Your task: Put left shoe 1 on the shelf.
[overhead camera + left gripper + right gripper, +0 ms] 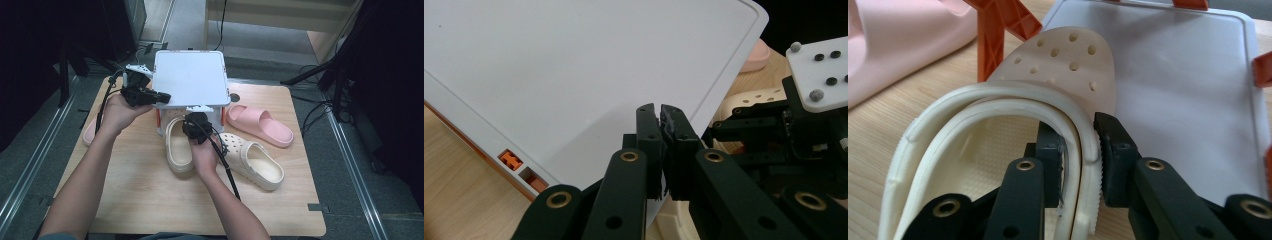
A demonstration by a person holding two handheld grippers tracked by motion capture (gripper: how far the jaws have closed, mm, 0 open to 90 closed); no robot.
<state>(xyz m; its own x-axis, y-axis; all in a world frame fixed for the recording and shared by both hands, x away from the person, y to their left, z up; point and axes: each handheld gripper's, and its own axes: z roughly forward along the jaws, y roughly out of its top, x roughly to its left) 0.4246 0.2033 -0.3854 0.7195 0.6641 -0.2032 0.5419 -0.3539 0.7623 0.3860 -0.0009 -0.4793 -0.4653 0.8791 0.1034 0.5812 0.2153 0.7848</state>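
Pink slide, far left (89, 134): half hidden behind the left forearm, easily knocked off the table edge by a backward elbow.
Left gripper (660, 117): jaws pressed together at the front-left edge of the white rack top (574, 75); cannot tell whether any rim is pinched; slipping off lets the rack shift.
Cream clog (998, 145): toe on the rack's lower shelf (1188, 80), heel out on the table.
Right gripper (1079, 150): clamped on the clog's heel rim; soft rim buckling, could twist free mid-push.
Orange leg (990, 35): just beside the toe, likely snag.
Second cream clog (252, 160): close by the right wrist, at risk of a nudge.
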